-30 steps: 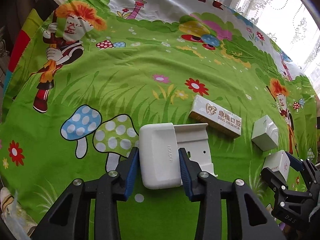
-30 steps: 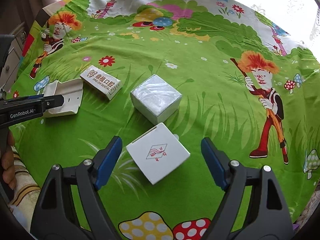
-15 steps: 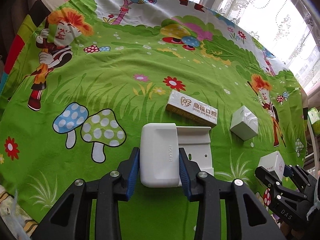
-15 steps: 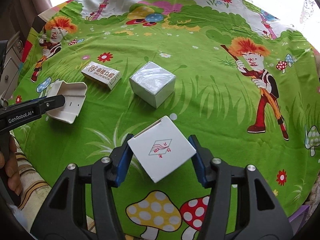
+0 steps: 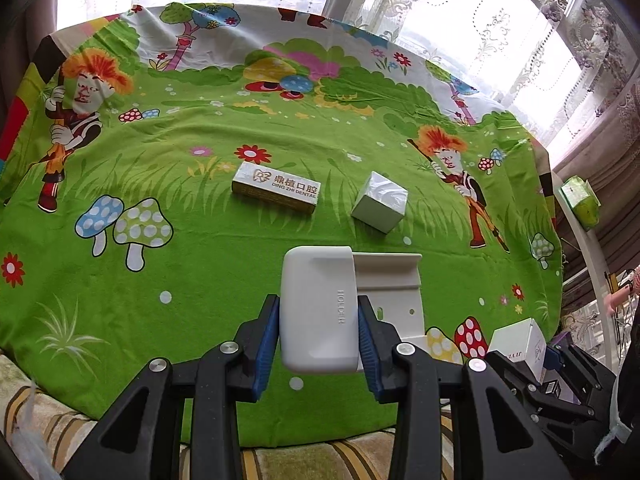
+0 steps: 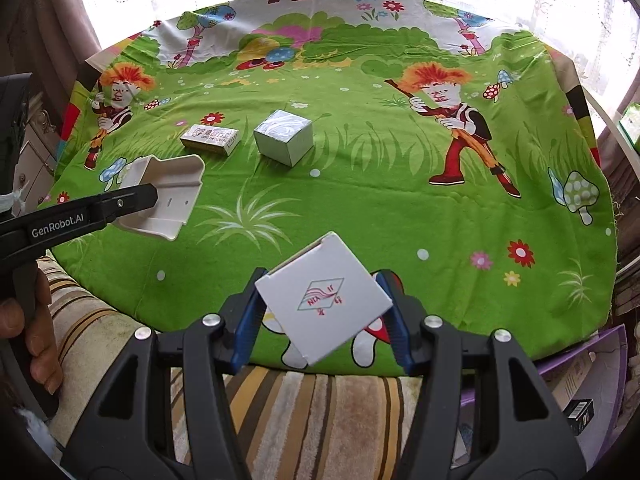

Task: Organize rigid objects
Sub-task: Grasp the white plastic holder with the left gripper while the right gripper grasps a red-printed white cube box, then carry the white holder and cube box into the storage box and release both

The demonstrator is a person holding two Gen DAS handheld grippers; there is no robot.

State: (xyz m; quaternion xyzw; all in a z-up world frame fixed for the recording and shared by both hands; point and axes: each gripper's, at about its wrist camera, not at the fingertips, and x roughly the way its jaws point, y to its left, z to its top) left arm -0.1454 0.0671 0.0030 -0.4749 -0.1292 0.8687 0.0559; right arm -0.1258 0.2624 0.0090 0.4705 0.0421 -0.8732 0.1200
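The white holder (image 5: 318, 312) is squeezed tight in my left gripper (image 5: 319, 336). Its blue pads (image 5: 267, 344) press on both of its sides. It sits in the low middle of the left picture, lifted off the cloth. In the right picture I see it at the left edge (image 6: 164, 196), with the black finger of my left gripper (image 6: 120, 204) across it.

My right gripper (image 6: 322, 316) holds a small white box (image 6: 322, 300) with a red mark on top. The box is tipped, with one corner pointing up. The blue pads (image 6: 248, 320) push on its two sides. It is in the low middle of the right picture, up off the cloth. In the left picture this box (image 5: 518, 340) shows at the lower right, in the black jaws.

The green cloth (image 5: 200, 272) has mushrooms, flowers and little men with orange hair on it. Two things lie on it. A long flat box (image 5: 276, 186) with gold letters lies in the middle of the left picture. Just to its right is a shiny white cube (image 5: 380, 202). They are near each other but do not touch. In the right picture the long box (image 6: 210, 139) and the cube (image 6: 284, 136) are in the upper middle.

My left hand (image 6: 36, 344) shows at the lower left of the right picture, wrapped around the black handle. Under the cloth's near edge is a striped cover (image 6: 300, 408).
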